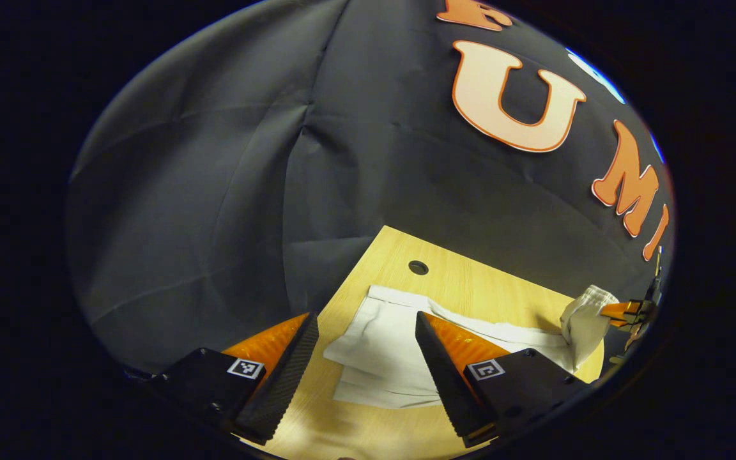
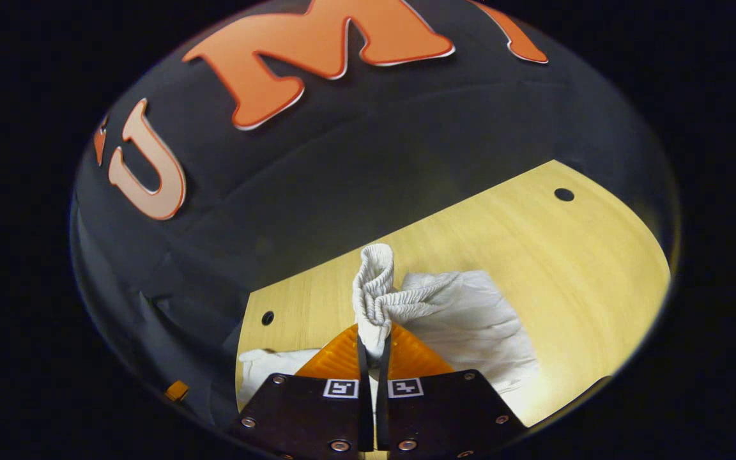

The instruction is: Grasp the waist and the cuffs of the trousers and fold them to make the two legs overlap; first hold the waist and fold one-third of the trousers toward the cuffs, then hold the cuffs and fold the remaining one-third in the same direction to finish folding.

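White trousers (image 1: pixel 381 351) lie spread on a wooden table (image 2: pixel 566 255). The right gripper (image 2: pixel 373 348) pinches the gathered waistband (image 2: pixel 374 287), lifting it above the table. The left gripper (image 1: pixel 368 370) hovers over the cuff end, jaws wide apart, apparently touching nothing.

One pair of white trousers (image 2: pixel 464 319), one wooden table (image 2: pixel 572 255) (two holes showing, perhaps more), two grippers.

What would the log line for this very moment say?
left tongs: open, above cuffs | right tongs: shut on waist, lifted | trousers: on table | stage: first fold
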